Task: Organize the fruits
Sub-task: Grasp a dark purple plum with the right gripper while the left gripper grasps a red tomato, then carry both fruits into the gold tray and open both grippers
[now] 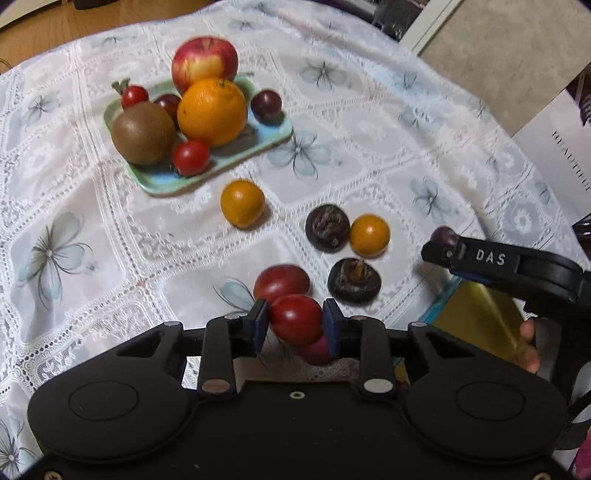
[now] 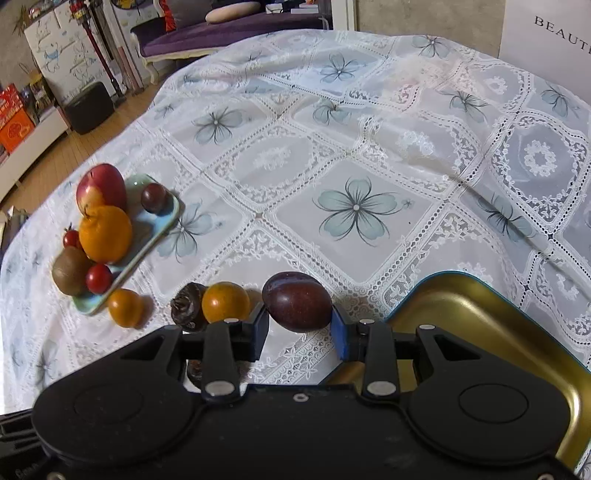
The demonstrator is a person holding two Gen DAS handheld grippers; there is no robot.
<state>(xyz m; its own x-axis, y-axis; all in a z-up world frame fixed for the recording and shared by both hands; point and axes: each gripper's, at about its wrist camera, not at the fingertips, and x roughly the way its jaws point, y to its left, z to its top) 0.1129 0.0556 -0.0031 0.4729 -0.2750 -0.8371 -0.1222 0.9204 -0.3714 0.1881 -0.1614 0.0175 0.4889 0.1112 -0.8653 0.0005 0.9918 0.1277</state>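
the green tray (image 1: 236, 162) already holds apple, orange, kiwi and small fruits, while the left gripper (image 1: 295, 325) clamps a red tomato (image 1: 295, 323), the right gripper (image 2: 299, 326) a dark plum (image 2: 297, 301), and five fruits lie loose just beside that tray.

My left claw (image 1: 295, 326) covers most of a reddish fruit (image 1: 317, 350) just behind the red tomato (image 1: 295, 321). The gold tray (image 2: 480, 325) beside it runs off the picture's edge. The carton's lettering (image 2: 561, 27) is cut short.
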